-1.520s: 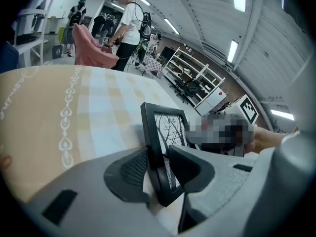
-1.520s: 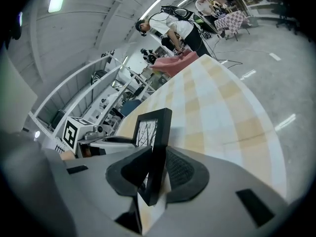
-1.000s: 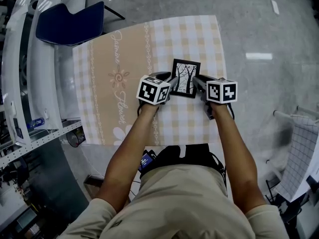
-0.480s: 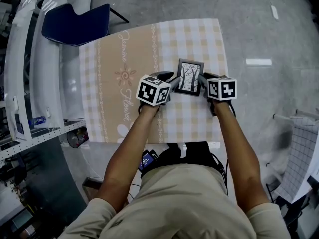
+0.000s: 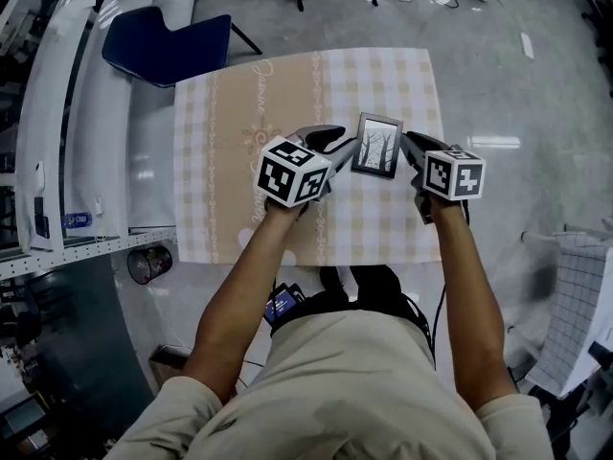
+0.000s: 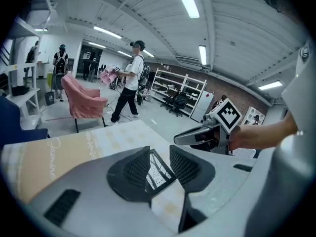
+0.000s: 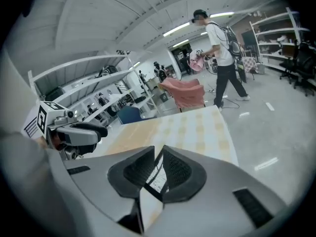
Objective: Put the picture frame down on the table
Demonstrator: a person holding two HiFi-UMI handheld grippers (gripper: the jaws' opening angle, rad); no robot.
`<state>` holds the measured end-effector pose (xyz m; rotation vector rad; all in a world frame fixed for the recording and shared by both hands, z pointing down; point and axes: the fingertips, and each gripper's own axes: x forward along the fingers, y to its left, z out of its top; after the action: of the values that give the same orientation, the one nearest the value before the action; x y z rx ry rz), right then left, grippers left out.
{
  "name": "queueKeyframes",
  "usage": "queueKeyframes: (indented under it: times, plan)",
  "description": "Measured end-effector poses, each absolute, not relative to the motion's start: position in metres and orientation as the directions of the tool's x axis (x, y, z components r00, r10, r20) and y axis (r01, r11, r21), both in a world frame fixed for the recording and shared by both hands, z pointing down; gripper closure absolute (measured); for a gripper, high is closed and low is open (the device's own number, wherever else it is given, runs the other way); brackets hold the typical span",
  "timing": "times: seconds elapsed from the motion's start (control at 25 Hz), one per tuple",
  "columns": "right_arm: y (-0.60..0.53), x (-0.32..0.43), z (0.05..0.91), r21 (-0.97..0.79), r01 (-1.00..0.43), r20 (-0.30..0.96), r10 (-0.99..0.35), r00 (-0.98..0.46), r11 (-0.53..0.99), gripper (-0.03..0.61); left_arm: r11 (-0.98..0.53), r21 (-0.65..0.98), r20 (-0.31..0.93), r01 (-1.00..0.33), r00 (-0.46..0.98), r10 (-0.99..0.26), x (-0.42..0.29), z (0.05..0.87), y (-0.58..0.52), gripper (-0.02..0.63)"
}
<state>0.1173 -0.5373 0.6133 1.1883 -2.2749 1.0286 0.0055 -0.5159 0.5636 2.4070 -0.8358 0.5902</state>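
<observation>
A small black picture frame point(image 5: 376, 146) with a bare-tree print hangs between my two grippers over the checked tablecloth point(image 5: 239, 123). My left gripper point(image 5: 347, 147) grips its left edge and my right gripper point(image 5: 407, 147) its right edge. In the left gripper view the frame point(image 6: 158, 171) sits between the ribbed pads, with the right gripper point(image 6: 202, 135) beyond it. The right gripper view shows the frame's edge point(image 7: 157, 179) pinched between narrow jaws, and the left gripper point(image 7: 74, 132) off to the left. I cannot tell whether the frame touches the table.
A blue chair point(image 5: 168, 41) stands at the table's far left corner. White racking point(image 5: 57, 113) runs along the left side. A pink armchair point(image 6: 84, 100) and a walking person point(image 6: 129, 83) are on the floor beyond the table.
The frame, held by both grippers, has shifted a little to the right and farther out over the table. Its print now looks smaller and more tilted.
</observation>
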Motion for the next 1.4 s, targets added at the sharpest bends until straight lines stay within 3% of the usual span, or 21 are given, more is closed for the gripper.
queueKeyframes:
  times: [0.32, 0.76, 1.4]
  plan:
    - [-0.504, 0.087, 0.481, -0.382, -0.759, 0.422, -0.631, -0.651, 0.527, 0.563, -0.730, 0.249, 0.416, -0.637, 0.751, -0.513, -0.021, 0.466, -0.479, 0.486]
    - [-0.404, 0.054, 0.323, -0.246, -0.653, 0.231, -0.611, -0.757, 0.716, 0.575, -0.785, 0.152, 0.217, -0.600, 0.795, -0.566, -0.060, 0.339, -0.394, 0.486]
    - [-0.285, 0.065, 0.215, -0.065, -0.653, 0.129, -0.642, -0.756, 0.755, 0.577, -0.826, 0.034, -0.005, -0.563, 0.826, -0.564, -0.089, 0.222, -0.275, 0.486]
